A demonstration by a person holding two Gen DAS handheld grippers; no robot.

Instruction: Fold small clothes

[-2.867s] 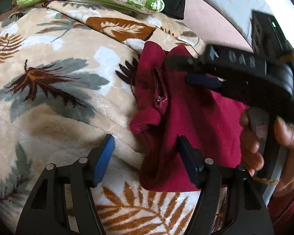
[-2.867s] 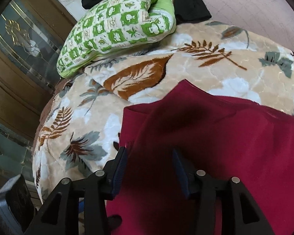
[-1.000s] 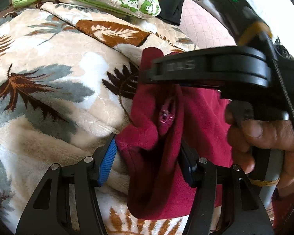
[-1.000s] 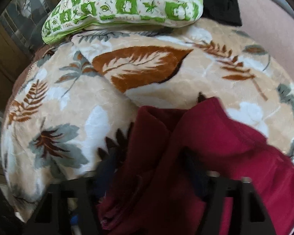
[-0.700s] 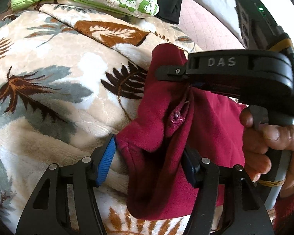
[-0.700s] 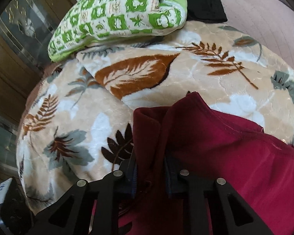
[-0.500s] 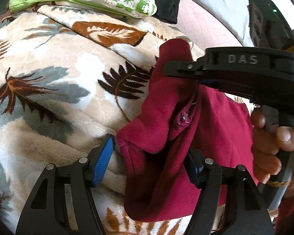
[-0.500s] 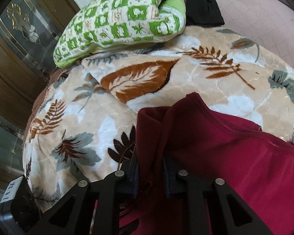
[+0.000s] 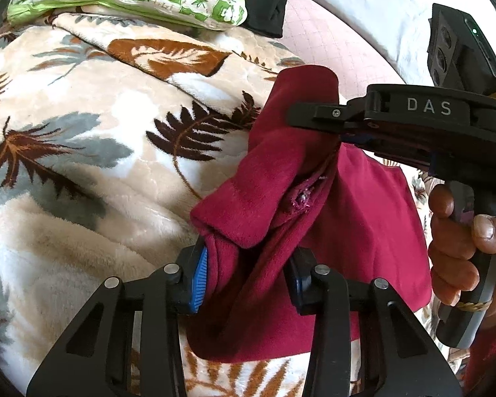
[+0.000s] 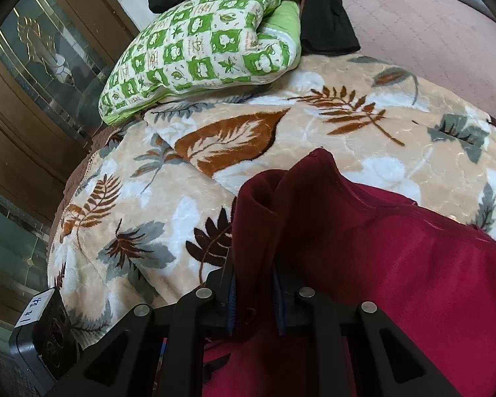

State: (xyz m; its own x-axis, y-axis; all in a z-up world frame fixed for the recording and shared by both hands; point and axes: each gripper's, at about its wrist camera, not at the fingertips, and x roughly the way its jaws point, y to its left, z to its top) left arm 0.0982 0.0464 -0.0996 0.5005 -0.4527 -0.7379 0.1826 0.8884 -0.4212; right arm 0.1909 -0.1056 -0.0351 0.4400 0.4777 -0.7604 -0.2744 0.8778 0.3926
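A dark red fleece garment (image 9: 363, 218) lies on a leaf-patterned blanket (image 9: 82, 139), its left edge lifted and bunched. My left gripper (image 9: 246, 279) is closed on the near corner of that edge, with thick cloth between its blue pads. My right gripper (image 10: 253, 301) is shut on the far part of the same edge and holds it raised; it shows in the left wrist view (image 9: 340, 129) with the hand on its handle. In the right wrist view the red garment (image 10: 396, 264) spreads to the right over the blanket (image 10: 330, 132).
A green-and-white checked pillow (image 10: 201, 49) lies at the blanket's far end, with black clothing (image 10: 327, 23) behind it. A pink quilted surface (image 10: 430, 33) lies beyond. A wooden and glass cabinet (image 10: 23, 99) stands at the left. The blanket's left half is bare.
The left gripper has closed from open onto the garment's near edge. The right gripper closed on the far edge and has lifted it to the right, pulling the cloth up.
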